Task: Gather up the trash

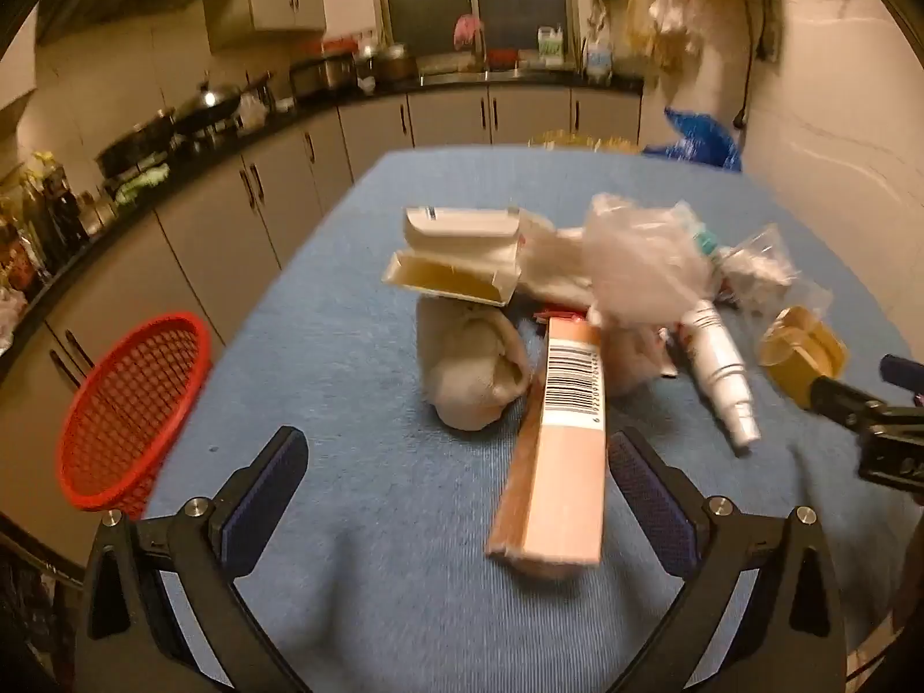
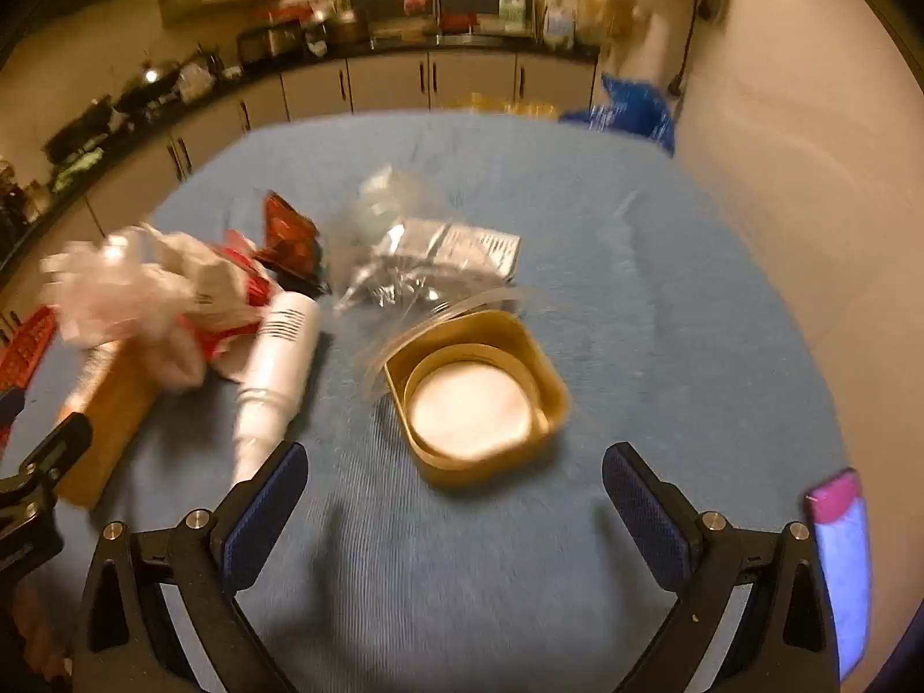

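Note:
A pile of trash lies on the blue table [image 1: 358,381]. In the left wrist view a long pink carton with a barcode [image 1: 563,450] lies between my open left gripper's [image 1: 456,462] fingers, beside a crumpled beige bag [image 1: 470,369], an open white box [image 1: 456,257], clear plastic [image 1: 641,254] and a white tube [image 1: 722,375]. In the right wrist view my right gripper [image 2: 453,476] is open just before a gold square tub [image 2: 476,398], with the white tube [image 2: 277,364], a silver packet [image 2: 444,254] and crumpled plastic [image 2: 124,294] to its left.
A red mesh basket [image 1: 130,410] stands off the table's left edge. Kitchen counters [image 1: 190,133] with pots run along the left and back. A blue bag [image 1: 696,138] sits beyond the far right corner. A phone [image 2: 840,566] shows at the right edge.

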Available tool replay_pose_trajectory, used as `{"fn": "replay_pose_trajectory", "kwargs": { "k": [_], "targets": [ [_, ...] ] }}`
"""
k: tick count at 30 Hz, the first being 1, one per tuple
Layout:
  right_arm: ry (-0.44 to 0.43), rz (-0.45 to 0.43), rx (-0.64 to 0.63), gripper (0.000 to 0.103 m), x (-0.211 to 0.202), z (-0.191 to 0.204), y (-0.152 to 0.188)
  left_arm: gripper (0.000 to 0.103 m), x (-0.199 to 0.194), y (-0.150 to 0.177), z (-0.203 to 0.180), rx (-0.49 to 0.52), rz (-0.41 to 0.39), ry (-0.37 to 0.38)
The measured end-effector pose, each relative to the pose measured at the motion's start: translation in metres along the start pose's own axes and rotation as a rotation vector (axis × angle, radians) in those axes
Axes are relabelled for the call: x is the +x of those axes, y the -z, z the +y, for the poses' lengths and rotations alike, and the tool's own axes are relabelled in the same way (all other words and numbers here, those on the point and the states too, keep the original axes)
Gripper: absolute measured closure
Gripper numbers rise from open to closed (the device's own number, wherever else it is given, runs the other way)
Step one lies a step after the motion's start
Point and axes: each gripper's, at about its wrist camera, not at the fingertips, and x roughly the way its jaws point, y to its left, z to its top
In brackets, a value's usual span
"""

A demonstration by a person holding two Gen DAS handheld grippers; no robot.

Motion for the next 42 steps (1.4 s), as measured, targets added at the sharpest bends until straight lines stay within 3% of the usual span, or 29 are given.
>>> {"fn": "replay_pose_trajectory", "kwargs": {
  "k": [7, 10, 15, 18, 24, 30, 42],
  "targets": [
    [0.02, -0.2, 0.056, 0.0, -0.088, 0.003, 0.028, 0.0, -0.066, 0.014, -0.001, -0.007, -0.168, 0.023],
    [-0.017, -0.275, 0.094, 0.0, -0.117, 0.001, 0.044, 0.0, -0.093, 0.025, 0.003, -0.049, -0.234, 0.042],
    [-0.075, -0.395, 0.144, 0.0, -0.141, 0.007, 0.075, 0.0, -0.126, 0.045, 0.008, -0.063, -0.326, 0.029],
    [-0.114, -0.432, 0.183, 0.0, -0.145, 0.006, 0.087, 0.0, -0.129, 0.05, 0.007, -0.069, -0.335, 0.023],
    [-0.039, -0.401, 0.106, 0.0, -0.141, 0.012, 0.081, 0.0, -0.112, 0.052, 0.001, -0.068, -0.287, 0.012],
    [-0.075, -0.333, 0.119, 0.0, -0.123, 0.009, 0.085, 0.0, -0.106, 0.052, 0.001, -0.059, -0.262, 0.006],
    [-0.072, -0.309, 0.09, 0.0, -0.119, 0.014, 0.087, 0.0, -0.1, 0.055, 0.001, -0.054, -0.239, -0.003]
  ]
}}
